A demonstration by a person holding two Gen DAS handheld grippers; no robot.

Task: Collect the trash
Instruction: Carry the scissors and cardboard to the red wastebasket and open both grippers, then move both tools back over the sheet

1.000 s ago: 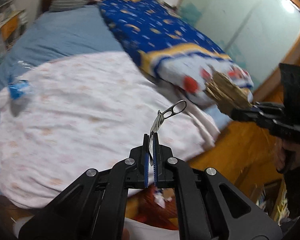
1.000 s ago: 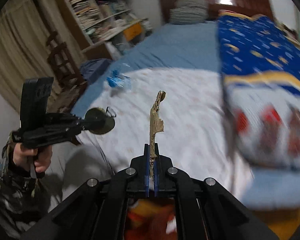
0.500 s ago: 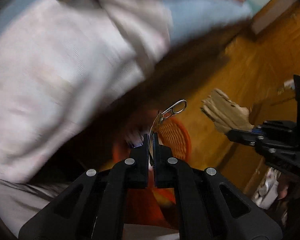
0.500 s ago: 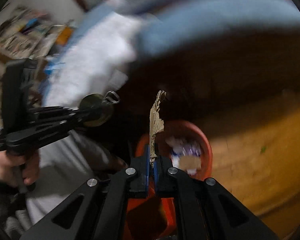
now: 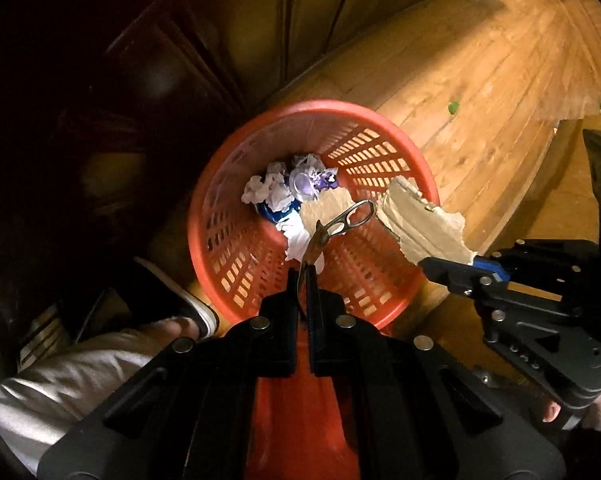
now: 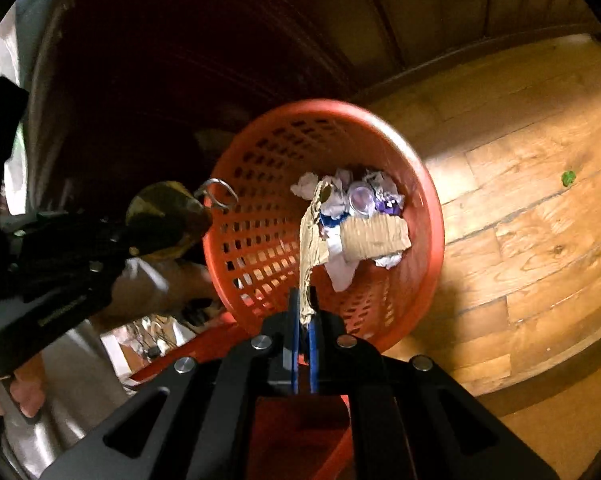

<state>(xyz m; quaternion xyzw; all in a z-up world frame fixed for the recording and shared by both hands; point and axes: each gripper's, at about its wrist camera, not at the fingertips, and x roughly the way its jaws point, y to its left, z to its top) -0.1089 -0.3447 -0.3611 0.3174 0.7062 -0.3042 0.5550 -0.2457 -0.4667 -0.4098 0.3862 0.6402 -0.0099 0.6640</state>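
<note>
left wrist view: the left gripper (image 5: pixel 303 270) pinches a round can lid (image 5: pixel 320 236) with a metal ring, right over the red basket (image 5: pixel 220 216) on the wood floor (image 5: pixel 480 80). the right gripper (image 5: pixel 444 266) grips a torn cardboard piece (image 5: pixel 420 224) over the basket rim.

right wrist view: the right gripper (image 6: pixel 305 312) is clamped on the cardboard piece (image 6: pixel 310 240). paper trash (image 6: pixel 360 216) lies in the basket (image 6: pixel 256 200). the left gripper (image 6: pixel 132 240) holds the can lid (image 6: pixel 164 212) just beside the rim.

Right hand-held gripper (image 6: pixel 305 304) pinching cardboard scrap (image 6: pixel 312 240) (torn), above red basket (image 6: pixel 432 216)
</note>
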